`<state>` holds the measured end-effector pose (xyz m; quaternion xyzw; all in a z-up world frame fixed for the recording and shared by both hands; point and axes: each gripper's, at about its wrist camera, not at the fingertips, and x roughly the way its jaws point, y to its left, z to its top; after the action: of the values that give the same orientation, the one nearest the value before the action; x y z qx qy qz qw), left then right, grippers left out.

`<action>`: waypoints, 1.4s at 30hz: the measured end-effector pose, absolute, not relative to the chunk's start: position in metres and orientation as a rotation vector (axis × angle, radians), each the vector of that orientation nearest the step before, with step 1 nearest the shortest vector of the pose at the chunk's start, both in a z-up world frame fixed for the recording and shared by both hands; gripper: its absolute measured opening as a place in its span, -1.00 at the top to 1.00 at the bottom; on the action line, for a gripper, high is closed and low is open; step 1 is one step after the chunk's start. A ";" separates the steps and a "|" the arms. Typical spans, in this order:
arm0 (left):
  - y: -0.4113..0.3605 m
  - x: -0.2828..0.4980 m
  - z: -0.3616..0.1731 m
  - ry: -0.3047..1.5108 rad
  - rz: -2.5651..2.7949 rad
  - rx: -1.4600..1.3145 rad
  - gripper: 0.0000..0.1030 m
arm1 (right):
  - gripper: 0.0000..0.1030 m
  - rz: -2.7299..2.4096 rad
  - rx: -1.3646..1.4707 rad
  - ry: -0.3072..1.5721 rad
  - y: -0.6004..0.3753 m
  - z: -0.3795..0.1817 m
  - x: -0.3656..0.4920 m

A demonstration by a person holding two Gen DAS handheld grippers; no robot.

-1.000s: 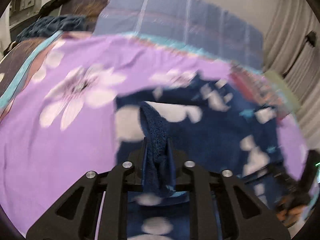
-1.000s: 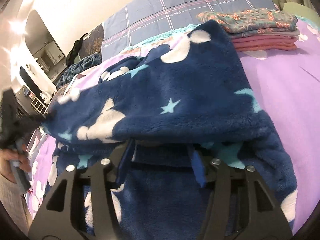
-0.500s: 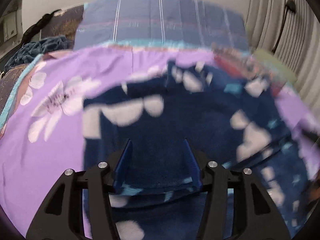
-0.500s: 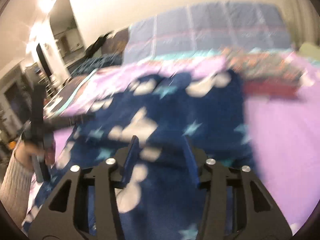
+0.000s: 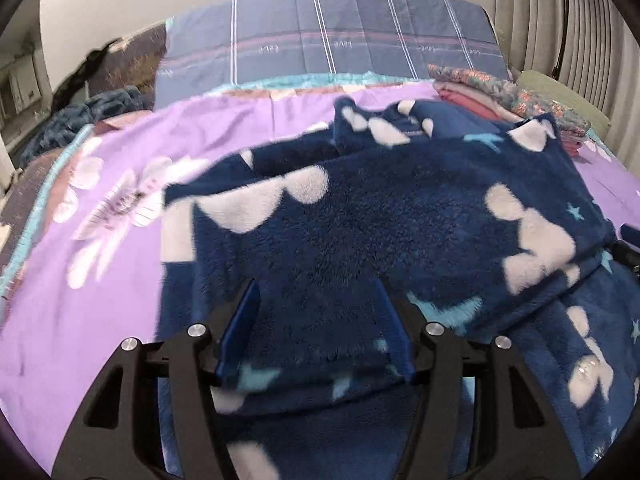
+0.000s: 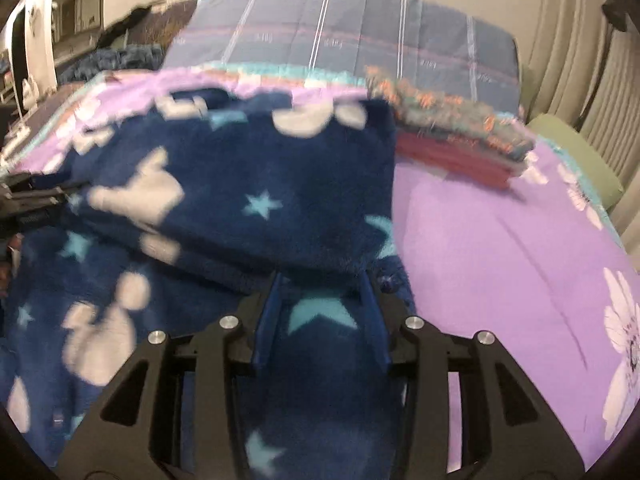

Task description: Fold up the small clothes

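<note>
The navy fleece point(image 5: 400, 216) lies on the purple bed sheet point(image 5: 80, 320), its upper half doubled over toward the near edge. The left claw point(image 5: 316, 320) has just been opening; its jaws stand apart with the folded hem lying loose between them, unpinched. The right claw point(image 6: 320, 312) stands partly open, fleece beneath it; no grip evident.

Risks:
- A pad may snag the pile on withdrawal and drag the fold open.
- The thick layer may spring back, unpressed.
- The fold edge looks uneven; the folded stack point(image 6: 460, 136) sits close behind.
</note>
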<state>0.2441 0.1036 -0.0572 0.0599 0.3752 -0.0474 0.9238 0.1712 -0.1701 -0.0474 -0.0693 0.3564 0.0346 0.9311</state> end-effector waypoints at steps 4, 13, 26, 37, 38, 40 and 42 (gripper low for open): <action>0.104 0.206 -0.028 0.662 -0.104 0.112 -0.35 | -0.08 0.043 -0.230 0.612 -0.156 -0.020 0.138; 0.101 0.133 -0.015 0.646 -0.133 0.156 -0.66 | -0.16 0.051 -0.198 0.522 -0.156 0.019 0.091; 0.094 0.051 -0.017 0.659 -0.188 0.114 -0.75 | -0.09 0.353 -0.074 0.672 -0.170 -0.012 0.024; 0.114 0.010 -0.016 0.633 -0.126 0.060 -0.78 | 0.50 0.868 0.188 1.008 -0.124 -0.057 -0.037; 0.117 0.007 -0.015 0.628 -0.122 0.053 -0.79 | 0.42 0.879 0.186 1.027 -0.118 -0.061 -0.041; 0.122 0.002 -0.012 0.615 -0.109 0.047 -0.81 | 0.19 0.900 0.185 1.062 -0.106 -0.068 -0.044; 0.127 -0.002 -0.011 0.603 -0.099 0.041 -0.83 | -0.07 0.936 0.203 1.067 -0.096 -0.072 -0.044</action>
<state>-0.0024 0.1266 -0.0110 0.0200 0.2969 -0.0487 0.9535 -0.0438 -0.0960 -0.0718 0.0932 0.4891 0.4290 0.7537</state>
